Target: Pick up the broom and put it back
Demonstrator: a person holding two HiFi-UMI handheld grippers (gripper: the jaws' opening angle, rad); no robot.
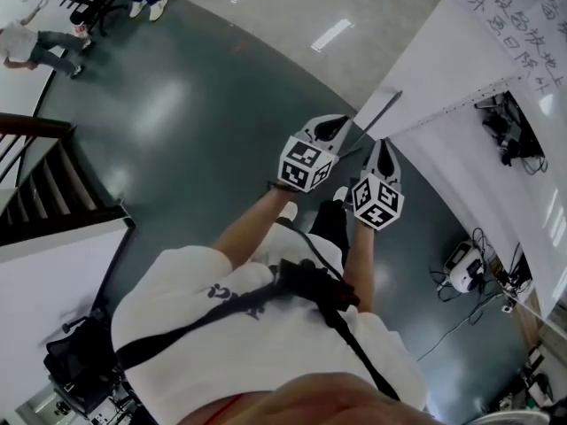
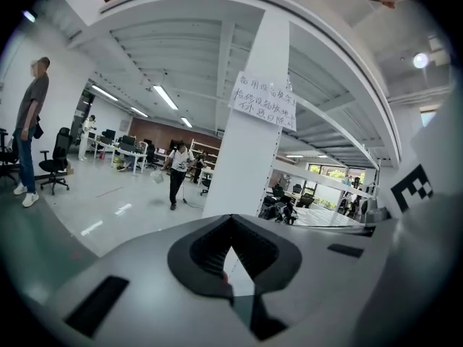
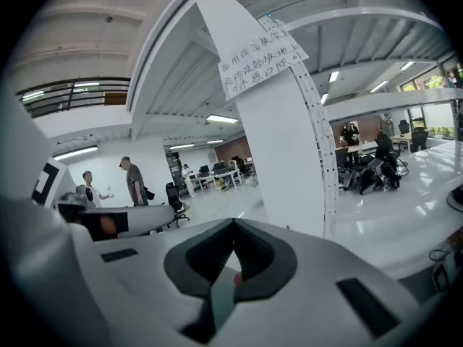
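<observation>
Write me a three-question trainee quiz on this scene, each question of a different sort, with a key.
1. True or false: the right gripper is clamped on a broom handle.
2. What hangs on the white pillar? A) a handwritten paper sign B) a wall clock C) a coiled hose
3. In the left gripper view, what piece of furniture stands beside the person at the far left?

Key
1. False: its jaws are closed together and grip no handle.
2. A.
3. A black office chair.
</observation>
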